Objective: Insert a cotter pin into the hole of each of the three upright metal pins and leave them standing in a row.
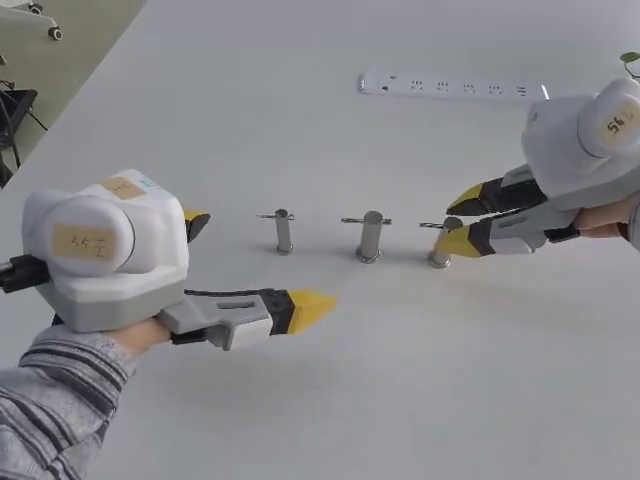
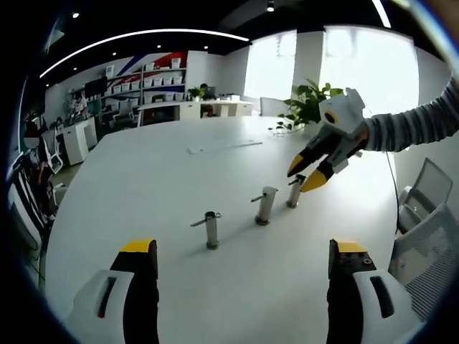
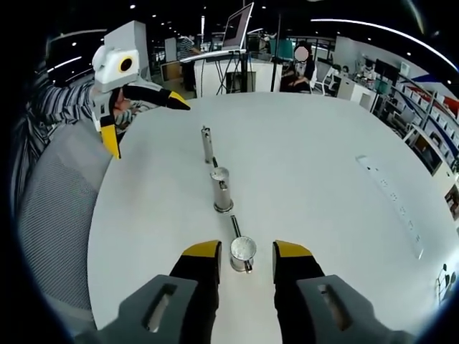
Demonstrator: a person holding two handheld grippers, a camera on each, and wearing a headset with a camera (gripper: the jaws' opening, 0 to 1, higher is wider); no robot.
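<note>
Standing in one straight row on the white table (image 1: 300, 400) are the three metal pins, all upright and apart from each other. The first pin (image 1: 284, 232) is at the person's left, the middle pin (image 1: 371, 238) comes after it, and the last pin (image 1: 441, 250) is at the right end. Each of them carries a thin piece that sticks out sideways near its top: the first cotter pin (image 1: 270, 215), the second cotter pin (image 1: 352, 220) and the third cotter pin (image 1: 430, 226).

The right gripper (image 1: 452, 225) is at the last pin, with its jaws partly open and one yellow tip on each side of the pin's top. In the right gripper view a narrow strip of table shows between each tip and the pin, so the jaws are around it but do not touch it, and they hold nothing.

The left gripper (image 2: 242, 247) has its jaws spread wide and is empty. It is on the near side of the row, apart from the pins, and it points toward them. A striped sleeve (image 1: 50, 400) shows behind it in the head view.

A white power strip (image 1: 455, 88) lies on the far side of the table, well apart from the row.
</note>
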